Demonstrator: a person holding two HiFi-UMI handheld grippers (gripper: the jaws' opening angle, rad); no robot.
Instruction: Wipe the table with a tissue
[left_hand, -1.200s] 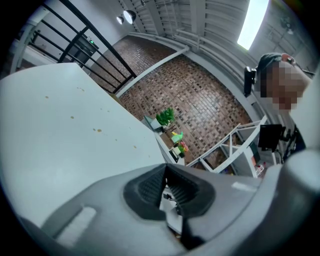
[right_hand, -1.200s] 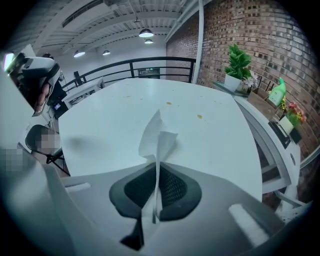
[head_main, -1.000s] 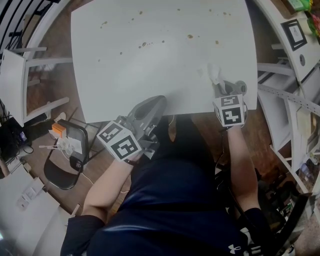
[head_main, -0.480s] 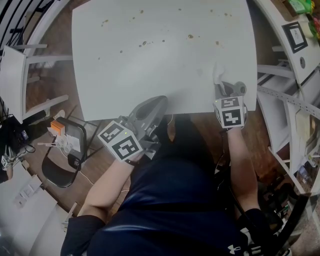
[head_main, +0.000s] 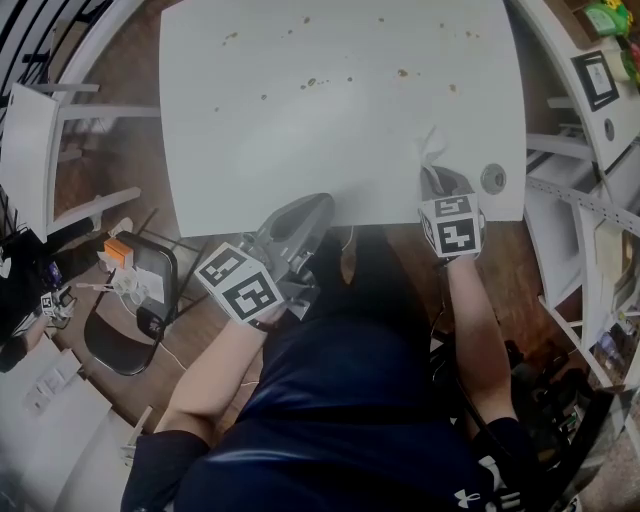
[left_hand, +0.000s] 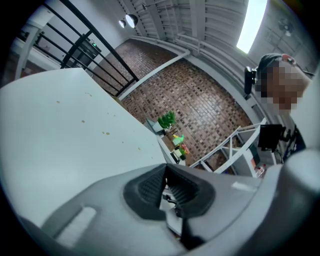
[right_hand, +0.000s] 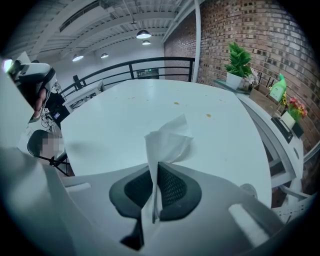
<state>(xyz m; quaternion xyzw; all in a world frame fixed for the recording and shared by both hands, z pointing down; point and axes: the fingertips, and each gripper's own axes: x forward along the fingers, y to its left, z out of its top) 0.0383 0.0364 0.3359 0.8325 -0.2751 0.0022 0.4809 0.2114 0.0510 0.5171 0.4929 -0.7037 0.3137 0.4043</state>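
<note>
The right tongs (right_hand: 156, 170) pinch a thin, crumpled white paper tissue (right_hand: 167, 137), which sticks out past their tips above the white rectangular worktop (head_main: 300, 150). The left tongs (left_hand: 165, 175) are closed on nothing. Best to tilt lower so the tissue lies flat, then sweep through the small brown specks (head_main: 403, 72) ahead.

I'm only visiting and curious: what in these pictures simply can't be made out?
- Head view: whether the tissue touches the table. The right gripper covers its lower part, and the right gripper view shows no contact either.
- Head view: what the brown specks are. They are too small to tell.
- Head view: what the round thing beside the right gripper is. It is too small to tell.
</note>
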